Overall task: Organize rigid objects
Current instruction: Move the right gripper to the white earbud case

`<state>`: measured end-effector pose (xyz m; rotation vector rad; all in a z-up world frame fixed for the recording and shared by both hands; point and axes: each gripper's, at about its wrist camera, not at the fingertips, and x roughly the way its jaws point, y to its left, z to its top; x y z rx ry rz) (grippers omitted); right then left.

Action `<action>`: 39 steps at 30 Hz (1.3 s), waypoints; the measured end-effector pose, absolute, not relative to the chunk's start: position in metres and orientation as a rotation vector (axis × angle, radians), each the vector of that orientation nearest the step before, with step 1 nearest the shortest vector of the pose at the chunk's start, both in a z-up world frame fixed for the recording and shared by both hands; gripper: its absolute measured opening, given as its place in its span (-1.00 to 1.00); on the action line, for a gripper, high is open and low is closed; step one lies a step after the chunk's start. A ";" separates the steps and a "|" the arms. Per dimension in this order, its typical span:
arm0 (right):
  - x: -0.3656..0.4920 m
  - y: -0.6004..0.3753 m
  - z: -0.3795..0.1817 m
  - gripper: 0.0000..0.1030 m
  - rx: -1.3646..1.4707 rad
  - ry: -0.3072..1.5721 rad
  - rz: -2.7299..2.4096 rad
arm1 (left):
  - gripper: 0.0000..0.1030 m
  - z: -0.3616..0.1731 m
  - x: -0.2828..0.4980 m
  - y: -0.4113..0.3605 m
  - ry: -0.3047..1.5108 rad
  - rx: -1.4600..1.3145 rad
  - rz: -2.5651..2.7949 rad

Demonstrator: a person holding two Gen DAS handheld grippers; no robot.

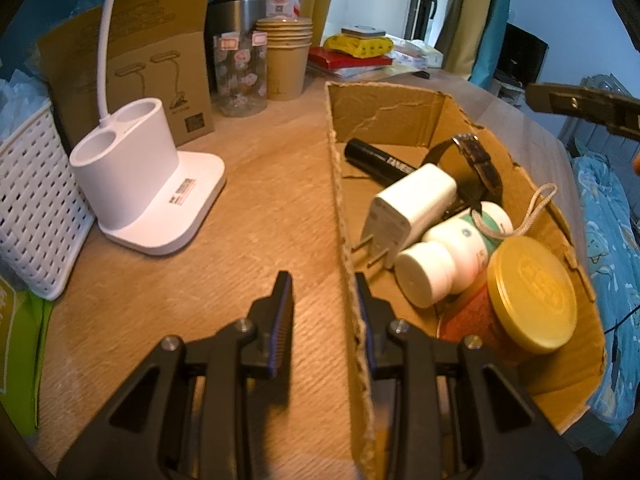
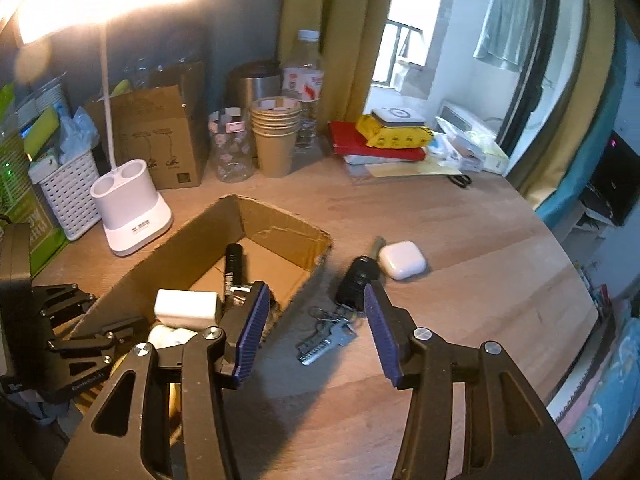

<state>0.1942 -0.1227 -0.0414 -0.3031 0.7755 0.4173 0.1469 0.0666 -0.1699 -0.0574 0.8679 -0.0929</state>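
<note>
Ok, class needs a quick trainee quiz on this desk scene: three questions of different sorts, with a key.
1. True or false: the earbud case lies inside the box.
2. What lies on the table just ahead of the right gripper? A keys; B watch; C charger.
3. Fill in: the left gripper straddles the box's ____.
Key: 1 false, it sits on the table beside the box; 2 A; 3 wall.
</note>
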 end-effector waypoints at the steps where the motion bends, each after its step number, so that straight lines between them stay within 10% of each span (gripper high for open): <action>1: 0.194 -0.126 -0.041 0.02 -0.298 0.774 0.410 | -0.39 -0.170 0.147 0.067 0.868 -0.059 -0.093; 39: 0.292 -0.187 -0.106 0.30 -0.202 0.776 0.303 | -0.39 -0.172 0.145 0.065 0.876 -0.085 -0.107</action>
